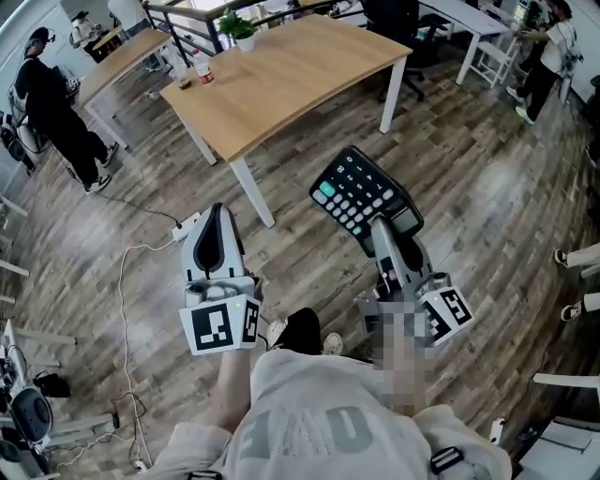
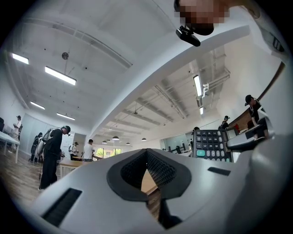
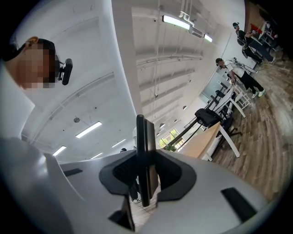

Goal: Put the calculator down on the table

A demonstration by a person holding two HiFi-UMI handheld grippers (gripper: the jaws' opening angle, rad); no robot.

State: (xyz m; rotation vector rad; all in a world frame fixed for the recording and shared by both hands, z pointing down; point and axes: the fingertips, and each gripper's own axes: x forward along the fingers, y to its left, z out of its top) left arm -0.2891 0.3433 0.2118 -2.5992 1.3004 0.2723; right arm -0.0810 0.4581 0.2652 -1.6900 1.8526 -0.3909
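The right gripper (image 1: 382, 225) pinches the calculator (image 1: 361, 190) by its edge, up in the air over the floor, the left gripper (image 1: 217, 214) is closed with nothing in it, and the table (image 1: 281, 66) is ahead, so nothing is put down yet.

- We take the potted plant (image 1: 242, 28) as our landmark, green in a pale pot
- Just left of it and a little nearer to us we see a bottle (image 1: 202, 67) with a red label
- Well left of the plant a person in black (image 1: 52, 103) stands on the wood floor (image 1: 487, 187)
- Far nearer than the plant a white power strip (image 1: 187, 225) lies with a white cable (image 1: 125, 281) trailing off
- Right of the plant we see a black office chair (image 1: 405, 28)
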